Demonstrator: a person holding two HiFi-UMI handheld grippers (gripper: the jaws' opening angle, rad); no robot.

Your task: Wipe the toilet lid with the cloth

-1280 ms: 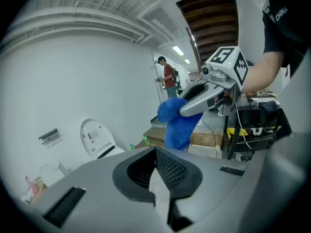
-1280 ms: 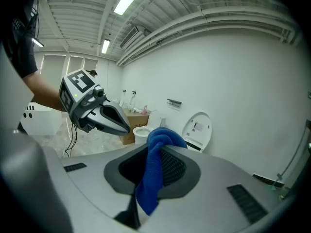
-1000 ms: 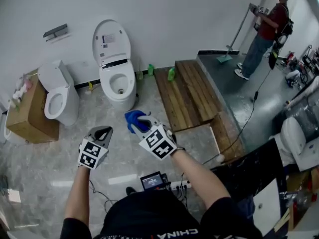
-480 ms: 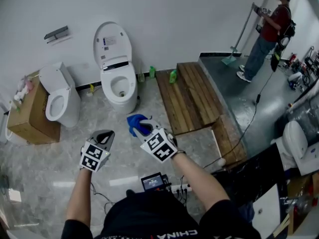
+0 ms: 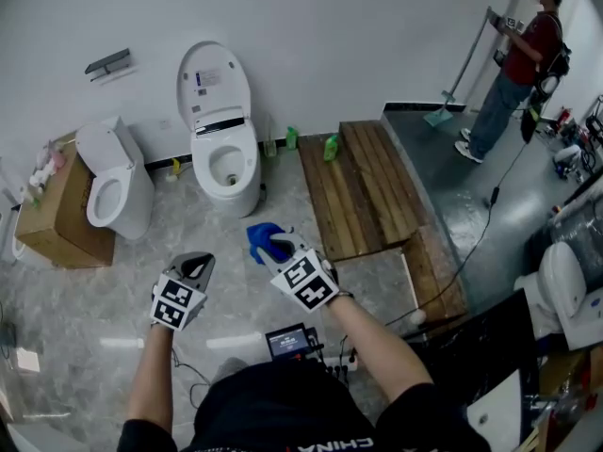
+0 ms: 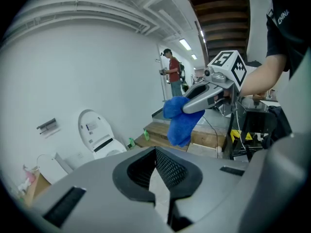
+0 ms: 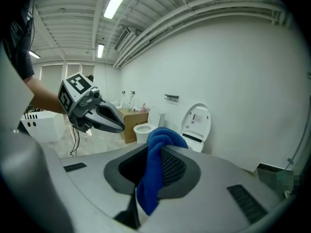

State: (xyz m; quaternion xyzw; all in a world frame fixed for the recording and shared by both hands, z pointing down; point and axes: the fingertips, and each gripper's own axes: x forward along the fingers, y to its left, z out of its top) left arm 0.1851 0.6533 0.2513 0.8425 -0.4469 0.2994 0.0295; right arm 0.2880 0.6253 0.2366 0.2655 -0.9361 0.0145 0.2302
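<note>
Cloth gripped, lid not yet wiped

Right claw (image 5: 273,247) clamped on bright blue fluffy cloth (image 7: 154,174), bunched above the pads, one end hanging below. It's over the floor (image 5: 231,299), well short of raised white toilet lid (image 5: 213,81). Left claw (image 5: 194,264) closed, empty

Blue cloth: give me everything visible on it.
The blue cloth is a soft, terry-like rag, bunched and folded, pinched between the jaws of the right hand-held gripper. A wad bulges at the jaw tips and a loose tail hangs down. It is held in the air over the floor, short of the toilet. Only that gripper touches it.
</note>
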